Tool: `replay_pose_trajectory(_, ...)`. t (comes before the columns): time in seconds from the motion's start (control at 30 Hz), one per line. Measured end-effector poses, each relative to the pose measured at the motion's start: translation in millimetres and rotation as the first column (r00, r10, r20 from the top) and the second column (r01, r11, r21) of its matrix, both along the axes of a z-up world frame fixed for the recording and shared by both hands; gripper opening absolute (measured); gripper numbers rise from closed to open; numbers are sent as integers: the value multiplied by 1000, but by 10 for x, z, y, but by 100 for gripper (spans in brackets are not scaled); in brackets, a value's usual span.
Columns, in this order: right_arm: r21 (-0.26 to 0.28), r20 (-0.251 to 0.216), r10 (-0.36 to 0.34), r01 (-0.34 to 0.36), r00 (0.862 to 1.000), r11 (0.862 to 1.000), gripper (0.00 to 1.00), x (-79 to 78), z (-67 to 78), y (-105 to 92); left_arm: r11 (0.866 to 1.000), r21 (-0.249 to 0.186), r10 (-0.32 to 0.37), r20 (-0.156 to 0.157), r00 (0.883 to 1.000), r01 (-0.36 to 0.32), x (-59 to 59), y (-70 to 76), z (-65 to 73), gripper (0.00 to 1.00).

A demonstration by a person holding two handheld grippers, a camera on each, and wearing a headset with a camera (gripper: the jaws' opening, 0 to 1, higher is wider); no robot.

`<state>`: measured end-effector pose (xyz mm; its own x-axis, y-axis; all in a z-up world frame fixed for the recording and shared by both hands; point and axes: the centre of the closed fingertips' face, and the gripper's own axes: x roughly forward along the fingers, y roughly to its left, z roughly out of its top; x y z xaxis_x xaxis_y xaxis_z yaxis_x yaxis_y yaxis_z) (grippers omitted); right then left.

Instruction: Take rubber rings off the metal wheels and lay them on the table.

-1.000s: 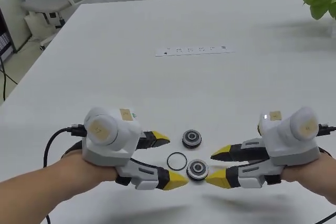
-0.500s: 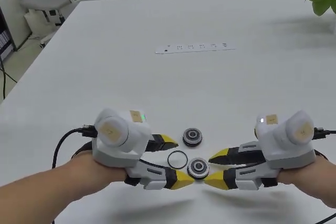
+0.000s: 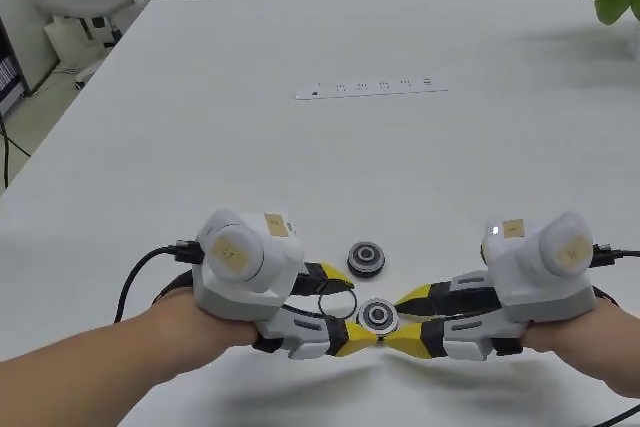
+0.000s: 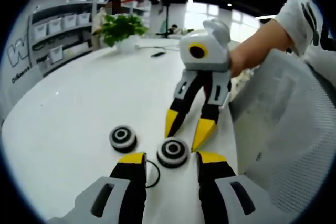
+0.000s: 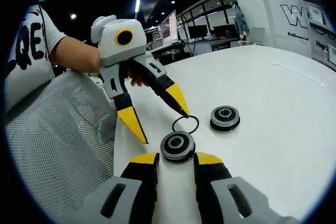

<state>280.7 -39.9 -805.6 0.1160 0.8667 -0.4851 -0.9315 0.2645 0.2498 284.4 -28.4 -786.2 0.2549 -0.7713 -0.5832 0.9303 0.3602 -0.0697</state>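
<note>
Open, empty left claw (image 3: 357,307) and right claw (image 3: 396,319) flank a round metal wheel (image 3: 377,316)
Right gripper view's centre reveals a thin black rubber ring (image 5: 198,124) by the left claw

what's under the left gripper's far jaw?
A loose black rubber ring, flat on the table beside the near wheel. One jaw tip of the left gripper covers a short stretch of its rim; whether the tip touches it cannot be told.

White left tool (image 3: 351,309), white right tool (image 3: 396,319), yellow-tipped black jaws, black cables (image 3: 178,247)
</note>
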Motion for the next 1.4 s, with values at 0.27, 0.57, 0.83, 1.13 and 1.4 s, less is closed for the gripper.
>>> replay_pose_trajectory(0.27,1,-1,-2,2,1000,1000,22,-5,2,-1,1000,-1,2,-1,1000,-2,11,-51,-18,31)
replay_pose_trajectory(0.57,1,-1,-3,3,1000,1000,22,-9,2,-3,1000,7,-4,7,1000,4,8,-81,-39,24)
replay_pose_trajectory(0.83,-2,-1,-5,5,1000,1000,22,-7,-4,-9,999,31,-18,18,1000,17,-8,-111,-95,19)
replay_pose_trajectory(1.13,4,-4,-10,10,1000,1000,23,-9,-2,3,999,32,-11,49,999,9,6,-124,-77,14)
replay_pose_trajectory(1.4,-19,36,-3,4,999,1000,25,3,-33,28,1000,24,5,53,999,-7,4,-125,-77,14)
